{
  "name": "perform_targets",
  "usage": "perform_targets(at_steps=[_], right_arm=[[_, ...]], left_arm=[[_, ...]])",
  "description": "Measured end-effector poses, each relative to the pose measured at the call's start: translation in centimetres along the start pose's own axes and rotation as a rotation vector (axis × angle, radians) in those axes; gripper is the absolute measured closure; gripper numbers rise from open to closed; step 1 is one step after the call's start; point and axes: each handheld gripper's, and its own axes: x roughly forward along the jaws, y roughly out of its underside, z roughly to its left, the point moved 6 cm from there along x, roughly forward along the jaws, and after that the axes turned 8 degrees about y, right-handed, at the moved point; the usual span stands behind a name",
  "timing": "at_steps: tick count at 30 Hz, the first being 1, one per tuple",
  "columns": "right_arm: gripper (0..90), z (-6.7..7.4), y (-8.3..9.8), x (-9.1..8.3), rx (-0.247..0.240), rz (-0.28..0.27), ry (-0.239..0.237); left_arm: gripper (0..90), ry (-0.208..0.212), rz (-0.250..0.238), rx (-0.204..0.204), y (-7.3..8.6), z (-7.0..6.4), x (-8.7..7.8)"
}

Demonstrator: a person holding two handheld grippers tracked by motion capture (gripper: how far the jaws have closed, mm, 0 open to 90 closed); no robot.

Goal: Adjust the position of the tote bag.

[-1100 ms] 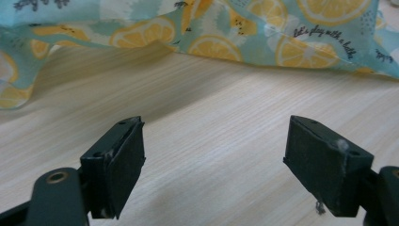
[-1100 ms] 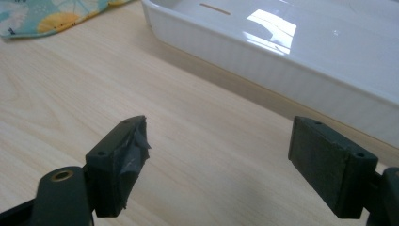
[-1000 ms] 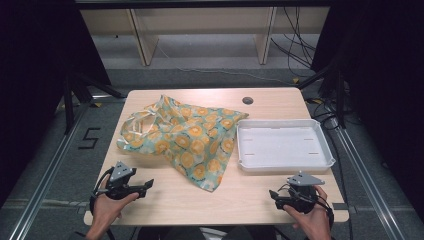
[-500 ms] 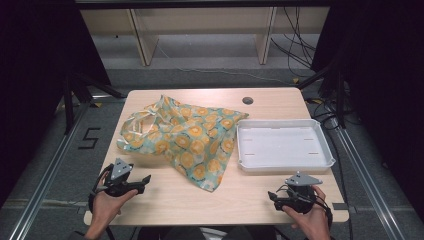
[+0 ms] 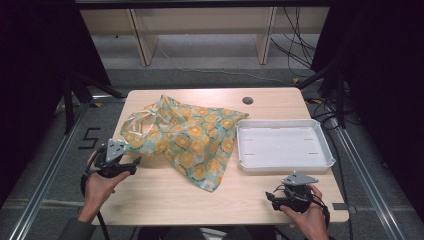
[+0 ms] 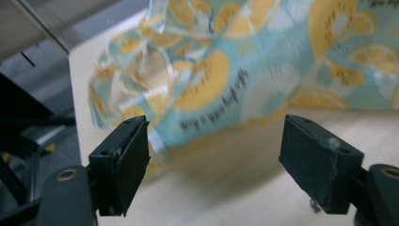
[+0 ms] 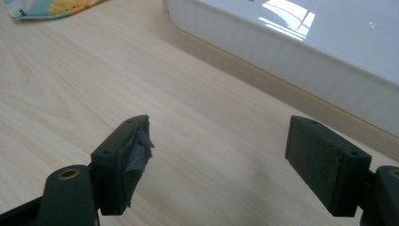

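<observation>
A teal cloth bag (image 5: 187,137) printed with orange slices lies crumpled across the middle of the wooden table (image 5: 235,205). Its looped handles (image 5: 142,117) lie at its left end. My left gripper (image 5: 131,166) is open at the bag's near left edge; in the left gripper view the bag (image 6: 235,70) lies just beyond the wide-apart jaws (image 6: 216,162). My right gripper (image 5: 271,197) is open over bare wood near the front right. In the right gripper view its jaws (image 7: 219,157) frame the tabletop, with the white tray (image 7: 301,42) beyond.
A shallow white tray (image 5: 327,162) sits on the right half of the table, touching the bag's right edge. A dark round grommet hole (image 5: 247,100) is near the far edge. Dark frame rails and cables run along both sides of the table.
My left gripper has moved forward and to the right, up to the bag's near left edge. The right gripper has barely shifted.
</observation>
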Motion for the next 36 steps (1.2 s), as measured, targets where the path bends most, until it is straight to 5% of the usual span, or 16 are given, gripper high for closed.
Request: perform_targets(at_steps=[1,5,9,11,14,15,16,17,20,28,29,34,36], right_arm=[[23.9,0.2,0.0,0.0,0.017,0.004,-0.004],[24.1,0.1,0.0,-0.1,0.0,0.001,-0.006],[24.1,0.1,0.0,0.1,0.002,0.005,-0.011],[24.4,0.1,0.1,0.1,-0.009,0.003,-0.012],[24.7,0.2,-0.1,0.2,-0.013,-0.004,-0.032],[24.7,0.1,-0.1,0.3,-0.033,-0.019,-0.02],[24.7,0.1,-0.1,0.3,-0.033,-0.019,-0.02],[25.0,0.1,-0.1,0.2,-0.026,-0.023,-0.023],[25.0,0.2,-0.1,0.1,-0.011,-0.004,-0.023],[25.2,0.4,-0.1,0.0,-0.011,-0.013,-0.027],[25.3,0.7,0.0,-0.2,0.025,0.015,-0.041],[25.3,0.4,-0.1,0.0,-0.016,0.005,-0.036],[25.4,0.5,-0.1,-0.2,0.009,0.01,-0.027]], left_arm=[[22.0,0.016,0.037,0.034,-0.4,0.8,0.2],[23.1,0.062,0.115,0.008,0.4,2.2,1.1],[25.1,0.063,0.138,0.007,1.5,3.2,2.0],[33.7,0.065,0.127,-0.002,1.6,3.4,2.3],[40.4,0.094,0.114,0.037,1.5,3.6,2.5],[52.9,0.104,0.119,0.056,1.5,3.3,2.8],[52.9,0.112,0.126,0.074,1.5,3.1,2.9],[69.3,0.097,0.153,0.127,1.5,2.5,3.1],[85.0,0.095,0.147,0.143,1.4,2.1,3.1],[87.3,0.193,0.144,0.199,2.4,-1.2,2.5],[87.3,0.214,0.14,0.189,2.7,-2.0,2.2],[87.4,0.23,0.139,0.197,2.9,-3.2,1.3],[87.4,0.24,0.136,0.196,3.0,-3.8,0.8]])
